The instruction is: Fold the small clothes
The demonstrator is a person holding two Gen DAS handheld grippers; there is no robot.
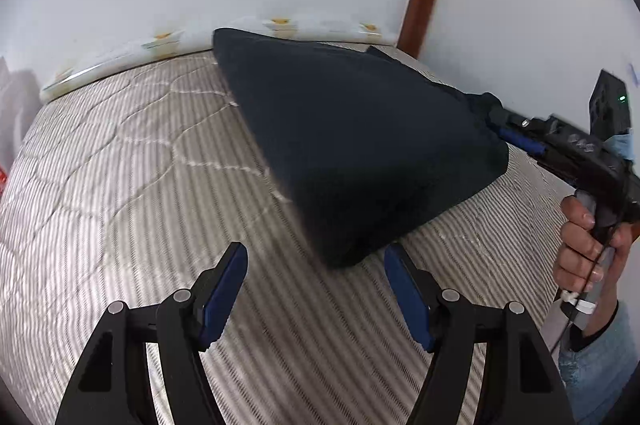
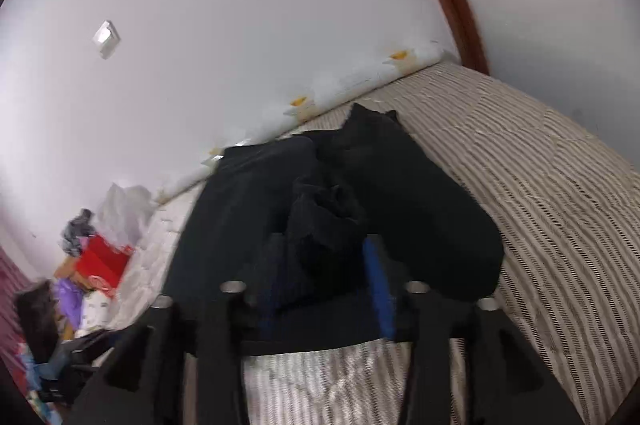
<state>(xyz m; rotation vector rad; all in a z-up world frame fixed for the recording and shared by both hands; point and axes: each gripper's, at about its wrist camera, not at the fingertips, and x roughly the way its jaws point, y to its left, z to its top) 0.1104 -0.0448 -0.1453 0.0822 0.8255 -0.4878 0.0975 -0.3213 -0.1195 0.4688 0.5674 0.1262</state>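
Our left gripper [image 1: 316, 261] angles down, jaws spread, empty; our right gripper [image 2: 320, 265] holds jaws part-spread around bunched black cloth garment [image 1: 360, 145] at lower centre.

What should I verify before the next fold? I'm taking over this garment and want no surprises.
1. Left gripper free: ok, jaws open with only striped quilted bedcover between them.
2. Right gripper on the dark navy fabric garment: cannot tell; bunched cloth sits between its jaws, but whether they pinch it is unclear.
3. Garment flat: not ok, one side is lifted like a tent.
4. Near corner within the left gripper's reach: ok, it lies just ahead of the jaws.
5. Bedcover beside the garment bare for laying it down: ok.
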